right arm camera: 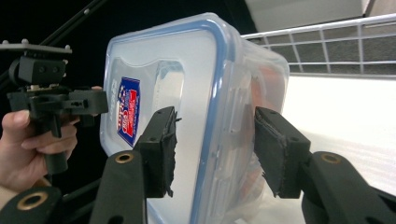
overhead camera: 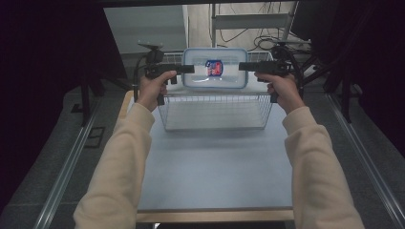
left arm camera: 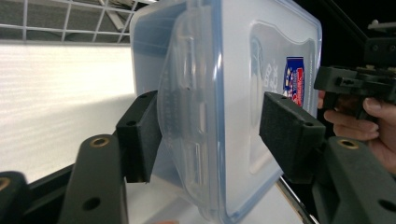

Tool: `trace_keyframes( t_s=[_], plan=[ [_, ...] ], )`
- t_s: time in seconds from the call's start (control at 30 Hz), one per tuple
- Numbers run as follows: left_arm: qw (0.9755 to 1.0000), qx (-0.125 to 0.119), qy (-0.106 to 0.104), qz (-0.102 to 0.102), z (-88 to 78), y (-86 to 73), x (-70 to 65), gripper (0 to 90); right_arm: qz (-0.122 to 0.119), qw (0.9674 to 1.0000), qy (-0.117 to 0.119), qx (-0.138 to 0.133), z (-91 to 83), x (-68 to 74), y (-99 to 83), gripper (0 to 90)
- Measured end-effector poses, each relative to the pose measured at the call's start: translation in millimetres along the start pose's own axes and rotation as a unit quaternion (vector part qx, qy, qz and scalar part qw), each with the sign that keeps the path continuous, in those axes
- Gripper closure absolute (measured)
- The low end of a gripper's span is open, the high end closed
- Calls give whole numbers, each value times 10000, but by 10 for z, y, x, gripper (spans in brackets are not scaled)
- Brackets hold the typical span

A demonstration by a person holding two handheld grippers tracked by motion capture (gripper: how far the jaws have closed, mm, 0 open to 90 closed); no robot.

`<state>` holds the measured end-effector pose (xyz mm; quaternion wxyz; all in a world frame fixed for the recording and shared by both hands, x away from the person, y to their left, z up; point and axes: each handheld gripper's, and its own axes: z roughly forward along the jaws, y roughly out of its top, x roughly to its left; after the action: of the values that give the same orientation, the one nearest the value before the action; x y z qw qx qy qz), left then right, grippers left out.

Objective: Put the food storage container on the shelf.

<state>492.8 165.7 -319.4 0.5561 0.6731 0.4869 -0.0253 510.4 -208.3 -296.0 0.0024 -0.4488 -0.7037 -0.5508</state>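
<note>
High view: a clear container with a blue-rimmed lid and a red-and-blue label hangs above the back of a wire basket, held from both ends. The left gripper reaches in from the left end, the right gripper from the right end, both level. The basket stands at the far end of the pale blue surface; the near half of that surface is bare, and its wooden front edge runs along the bottom.

Left gripper view: the container stands on edge between the 2 jaws. The left pad lies against the container's body side; the right pad stands just off the lid face, a small gap showing, so the jaws are apart around it. The basket's wire rim runs behind.

Right gripper view: the container's blue rim sits between the 2 jaws. The left pad presses the lid face; whether the right pad touches the body side I cannot tell. The other gripper holds the far end.
</note>
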Motion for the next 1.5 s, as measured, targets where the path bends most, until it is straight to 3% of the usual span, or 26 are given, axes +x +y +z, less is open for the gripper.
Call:
trace_keyframes(
  t_s=[0.07,0.23,0.3,0.4,0.5,0.73,0.83,1.0,1.2,1.37,1.5],
  plan=[
    [9999,-66,-33,-153,33,15,28,381,95,9999,-16,-54,21,-32,2,498],
    [9996,-68,-78,-263,96,32,111,349,172,9996,-175,-113,79,-79,-1,473],
    [9991,-20,-127,-407,151,33,172,307,159,9995,-250,-105,107,-85,-7,490],
    [9973,-40,-200,-704,215,17,247,247,233,9990,-366,-134,172,-87,-39,437],
    [9973,-142,-186,-694,235,17,260,239,289,9984,-414,-265,193,-91,-61,438],
    [9979,-209,5,-617,260,16,232,167,136,9976,-540,-401,166,-20,-85,410],
    [9982,-298,220,-474,206,21,223,151,-31,9970,-600,-489,126,15,-93,384],
    [9984,-466,155,-278,70,29,122,138,-362,9958,-652,-540,22,78,-112,349],
    [9989,-455,3,143,-82,-31,-120,147,-475,9955,-568,-591,-125,90,-177,327],
    [9976,-472,-108,495,-248,-223,-334,153,-587,9957,-459,-556,-260,121,-302,309],
    [9954,-399,-73,863,-400,-508,-470,157,-844,9947,-357,-456,-392,182,-506,294]
  ],
)
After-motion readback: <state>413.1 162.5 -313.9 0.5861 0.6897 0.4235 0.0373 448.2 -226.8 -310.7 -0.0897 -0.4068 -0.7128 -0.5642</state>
